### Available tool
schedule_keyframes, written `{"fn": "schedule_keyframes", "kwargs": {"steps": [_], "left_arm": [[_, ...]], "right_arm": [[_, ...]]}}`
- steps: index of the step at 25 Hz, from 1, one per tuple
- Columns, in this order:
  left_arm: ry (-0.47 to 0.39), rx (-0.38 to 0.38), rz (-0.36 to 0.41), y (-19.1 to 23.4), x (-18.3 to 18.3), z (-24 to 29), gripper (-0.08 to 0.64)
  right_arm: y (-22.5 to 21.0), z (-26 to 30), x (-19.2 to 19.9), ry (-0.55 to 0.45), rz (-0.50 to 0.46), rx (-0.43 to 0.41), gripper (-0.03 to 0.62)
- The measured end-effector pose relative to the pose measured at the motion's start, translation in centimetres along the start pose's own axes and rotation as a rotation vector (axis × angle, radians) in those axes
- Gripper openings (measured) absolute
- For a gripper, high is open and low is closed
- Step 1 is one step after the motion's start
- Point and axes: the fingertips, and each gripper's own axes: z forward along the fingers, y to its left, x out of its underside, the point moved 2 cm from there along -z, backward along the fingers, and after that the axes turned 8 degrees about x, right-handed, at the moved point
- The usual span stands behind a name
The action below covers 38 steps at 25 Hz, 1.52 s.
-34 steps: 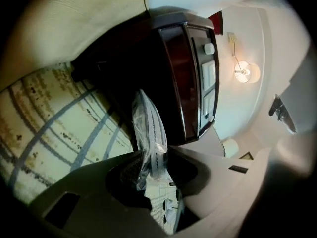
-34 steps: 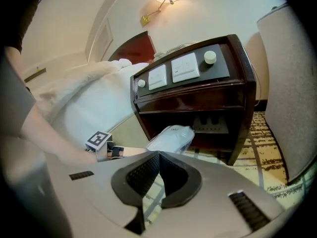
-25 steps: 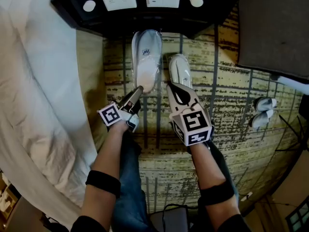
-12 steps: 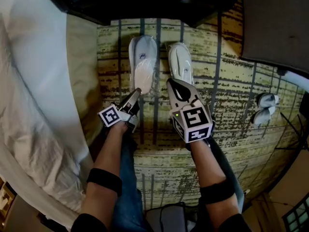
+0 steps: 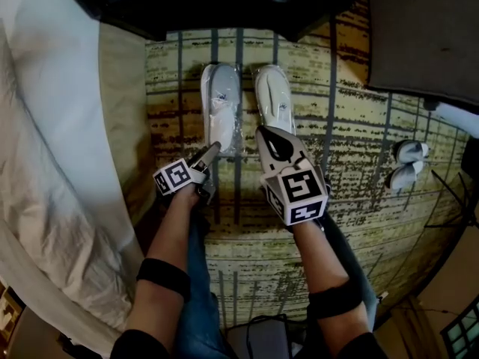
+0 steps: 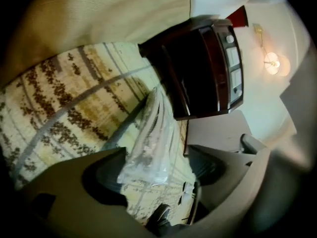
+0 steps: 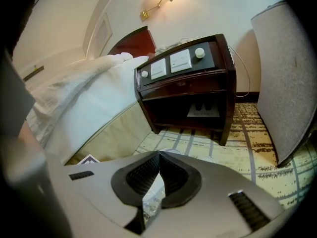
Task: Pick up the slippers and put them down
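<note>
Two white slippers in clear plastic wrap lie side by side on the patterned carpet. My left gripper (image 5: 210,151) is at the heel end of the left slipper (image 5: 222,103). Its jaws have just been opening. In the left gripper view, that gripper (image 6: 154,155) stands open with the wrapped slipper (image 6: 154,128) loose between the pads. My right gripper (image 5: 272,136) is at the heel of the right slipper (image 5: 272,99). In the right gripper view, the right gripper (image 7: 159,155) is shut on a fold of that slipper's plastic wrap (image 7: 153,198).
A dark wooden nightstand (image 5: 224,6) stands just beyond the slippers' toes. The bed with its white sheet (image 5: 52,126) runs along the left. A grey upholstered seat (image 5: 426,36) is at the upper right. Another pair of slippers (image 5: 408,163) lies to the right.
The left slipper has come down onto the carpet next to the right one, and the left gripper's jaws have opened off its wrap. The right gripper has stayed shut.
</note>
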Motion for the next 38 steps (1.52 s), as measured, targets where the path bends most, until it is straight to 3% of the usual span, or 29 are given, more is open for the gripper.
{"fn": "schedule_keyframes", "kwargs": {"steps": [1,3,6,12,15,18,22,28,33,38], "left_arm": [[0.025,-0.06,0.002,0.5,0.4,0.0,0.484],[0.069,-0.173,0.035,1.2,1.0,-0.6,0.562],[0.104,-0.267,0.111,0.4,1.1,-2.2,0.563],[0.134,-0.322,0.157,-5.1,1.1,-6.2,0.563],[0.132,-0.299,0.193,-9.8,0.4,-7.8,0.561],[0.109,-0.246,0.285,-16.9,-0.9,-9.1,0.55],[0.123,-0.14,0.447,-28.9,-0.4,-12.1,0.446],[0.09,-0.049,0.733,-45.9,-1.9,-18.4,0.249],[0.032,-0.024,0.939,-57.3,-2.6,-24.2,0.114],[-0.021,-0.052,1.096,-64.9,-2.6,-28.5,0.024]], "right_arm": [[-0.1,-0.4,-0.4,-0.004,0.001,0.003,0.001],[-0.3,-1.1,-1.1,-0.012,0.003,0.009,0.001],[-0.3,-2.4,-2.5,-0.017,0.006,0.018,0.0],[0.7,-6.9,-6.6,-0.017,0.025,0.036,0.002],[1.3,-9.7,-9.8,-0.028,0.016,0.044,0.002],[1.3,-12.8,-13.5,-0.05,0.007,0.057,0.002],[2.0,-18.7,-17.7,-0.046,-0.003,0.07,0.002],[3.9,-27.1,-25.2,-0.076,-0.061,0.045,0.002],[4.1,-33.6,-30.8,-0.109,-0.088,0.044,0.002],[4.7,-38.9,-35.0,-0.144,-0.135,0.032,0.002]]}}
